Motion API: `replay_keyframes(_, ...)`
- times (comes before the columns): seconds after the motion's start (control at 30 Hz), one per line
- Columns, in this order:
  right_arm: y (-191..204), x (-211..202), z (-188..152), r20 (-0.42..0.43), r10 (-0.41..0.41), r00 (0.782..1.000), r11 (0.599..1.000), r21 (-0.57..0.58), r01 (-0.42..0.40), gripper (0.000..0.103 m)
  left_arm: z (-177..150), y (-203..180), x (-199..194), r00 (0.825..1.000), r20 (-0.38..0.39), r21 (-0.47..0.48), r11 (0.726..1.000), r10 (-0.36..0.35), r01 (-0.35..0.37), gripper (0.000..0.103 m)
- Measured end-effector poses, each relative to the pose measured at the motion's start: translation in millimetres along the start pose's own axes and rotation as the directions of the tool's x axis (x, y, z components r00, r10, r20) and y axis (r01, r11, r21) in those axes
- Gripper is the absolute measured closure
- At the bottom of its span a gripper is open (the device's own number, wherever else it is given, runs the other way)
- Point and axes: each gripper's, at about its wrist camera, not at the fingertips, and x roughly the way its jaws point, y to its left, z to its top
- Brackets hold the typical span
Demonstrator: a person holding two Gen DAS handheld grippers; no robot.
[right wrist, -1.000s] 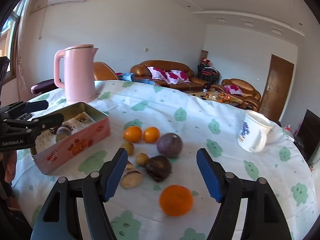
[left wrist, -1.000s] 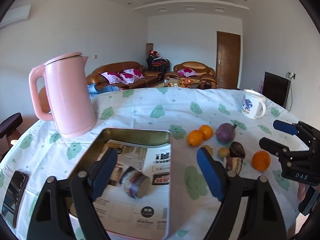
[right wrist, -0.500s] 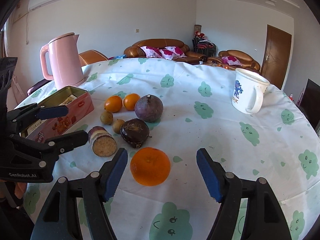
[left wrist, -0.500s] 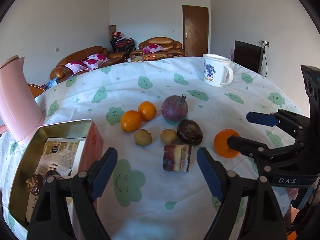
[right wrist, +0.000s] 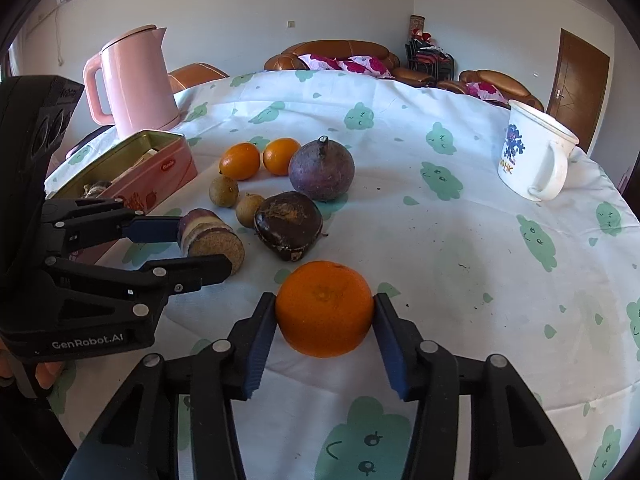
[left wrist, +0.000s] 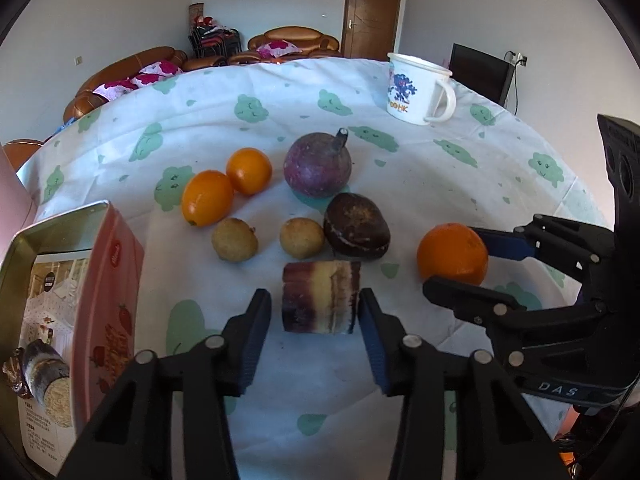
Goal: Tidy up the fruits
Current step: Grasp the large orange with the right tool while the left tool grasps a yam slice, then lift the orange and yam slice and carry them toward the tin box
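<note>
My left gripper (left wrist: pixel 316 312) is closed around a cut purple sugarcane piece (left wrist: pixel 320 297) lying on the tablecloth; its pads touch both ends. It also shows in the right wrist view (right wrist: pixel 210 236). My right gripper (right wrist: pixel 325 322) is closed on a large orange (right wrist: pixel 325 308), which also shows in the left wrist view (left wrist: pixel 452 253). Beyond lie two small oranges (left wrist: pixel 224 188), two longans (left wrist: pixel 268 238), a dark chestnut-like fruit (left wrist: pixel 356 230) and a round purple fruit (left wrist: pixel 318 164). Another sugarcane piece (left wrist: pixel 42 372) lies in the pink tin (left wrist: pixel 108 304).
A white mug (left wrist: pixel 418 88) stands at the far right of the round table. A pink kettle (right wrist: pixel 132 80) stands behind the tin at the left. The table edge (right wrist: pixel 600 376) curves close on the right. Sofas and a door lie beyond.
Both grippers moved forward and down to the fruit. The left narrowed around the sugarcane piece, the right around the large orange. The left has swung away from the tin.
</note>
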Motion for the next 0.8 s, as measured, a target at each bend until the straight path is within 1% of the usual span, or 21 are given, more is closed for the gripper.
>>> replay_keyframes(0.03,0,0,0,0.002,0.0,1.0,1.0,0.001,0.0,0.053,0,-1,-1,1.0,0.004,0.004,1.0,-0.001,0.001,0.066)
replay_keyframes(0.1,-1,-2,0,0.009,0.0,1.0,1.0,0.005,0.0,0.053,0,-2,-2,1.0,0.008,0.01,1.0,0.005,-0.005,0.066)
replay_keyframes(0.23,-1,-7,-1,0.039,-0.005,0.999,1.0,0.008,0.005,0.053,-1,-2,-5,1.0,0.024,0.011,1.0,-0.007,0.007,0.066)
replay_keyframes(0.37,2,-14,-2,0.076,-0.012,0.997,1.0,-0.002,0.012,0.053,-1,-4,-12,0.998,0.057,0.024,1.0,-0.002,0.001,0.066)
replay_keyframes(0.53,3,-21,-3,0.116,-0.017,0.993,1.0,-0.009,0.018,0.053,-1,-6,-21,0.993,0.112,0.034,0.999,0.025,-0.029,0.066)
replay_keyframes(0.8,9,-32,-5,0.18,-0.029,0.983,0.999,-0.033,0.035,0.053,-4,-5,-36,0.979,0.192,0.03,0.997,0.068,-0.075,0.066)
